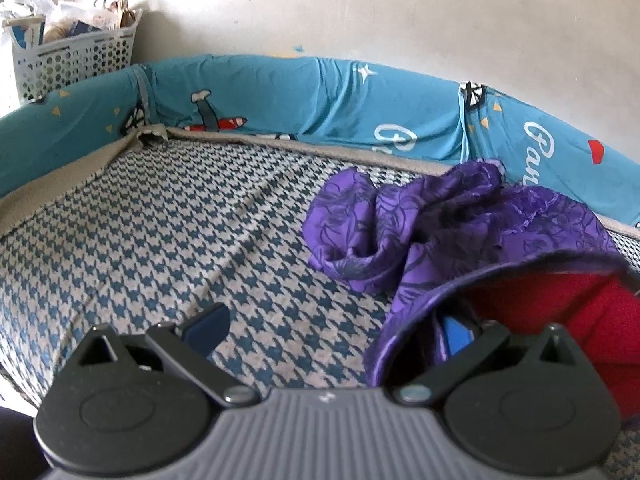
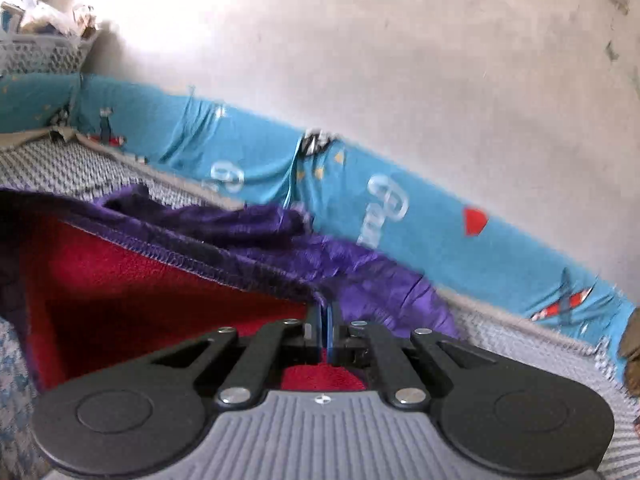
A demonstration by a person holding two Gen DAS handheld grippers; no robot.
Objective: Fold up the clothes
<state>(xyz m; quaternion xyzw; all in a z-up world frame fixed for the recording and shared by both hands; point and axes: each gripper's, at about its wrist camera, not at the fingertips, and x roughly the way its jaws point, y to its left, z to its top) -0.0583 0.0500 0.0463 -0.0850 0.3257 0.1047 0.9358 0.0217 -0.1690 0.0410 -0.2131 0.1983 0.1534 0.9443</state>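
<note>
A crumpled purple patterned garment with a red fleecy lining lies on the houndstooth bed cover, at the right in the left wrist view. My left gripper stands open. Its left finger is over bare cover, and the garment's hem drapes over its right finger. In the right wrist view my right gripper is shut on the purple garment's stitched hem. The hem is stretched up and left, showing the red lining.
A blue printed bumper runs along the far side of the bed against a pale wall. A white perforated basket full of bags and papers stands at the far left corner. Something brown shows at the right edge.
</note>
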